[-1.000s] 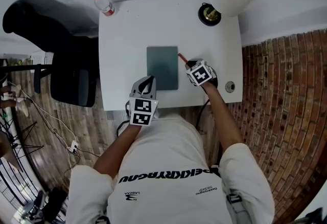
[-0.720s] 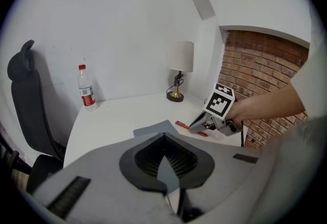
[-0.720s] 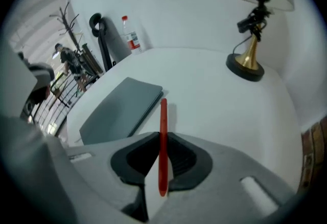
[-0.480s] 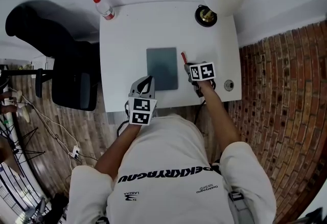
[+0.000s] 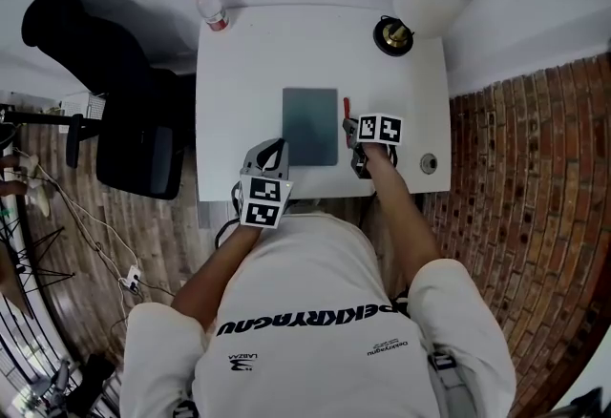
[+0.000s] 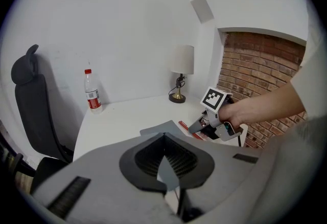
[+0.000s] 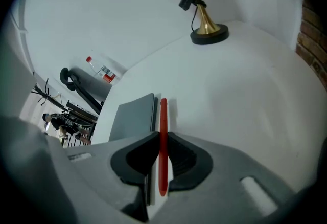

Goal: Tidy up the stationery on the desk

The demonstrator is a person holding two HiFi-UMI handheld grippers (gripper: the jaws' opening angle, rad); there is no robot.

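**Two grippers, one pen in hand, one notebook on the desk**

From my seat I count two grippers over one white desk.

The right gripper has its jaws closed narrowly on the one red pen. Its own view shows the pen running straight out between the two black pads, which press on it from either side. The pen points away from the person and lies along the right edge of the one grey notebook, just beside it. I cannot tell whether the pen's far end touches the desktop.

The left gripper is over the near edge of the desk, just off the notebook's near left corner. Its jaws are together with nothing between them.

The notebook lies flat and closed near the middle of the desk.

At the back there is one clear bottle with a red cap and red label on the left corner. One lamp with a white shade and a dark, brass-coloured base stands on the right corner.

One small round fitting sits near the desk's right edge.

One black office chair stands off the left side of the desk.
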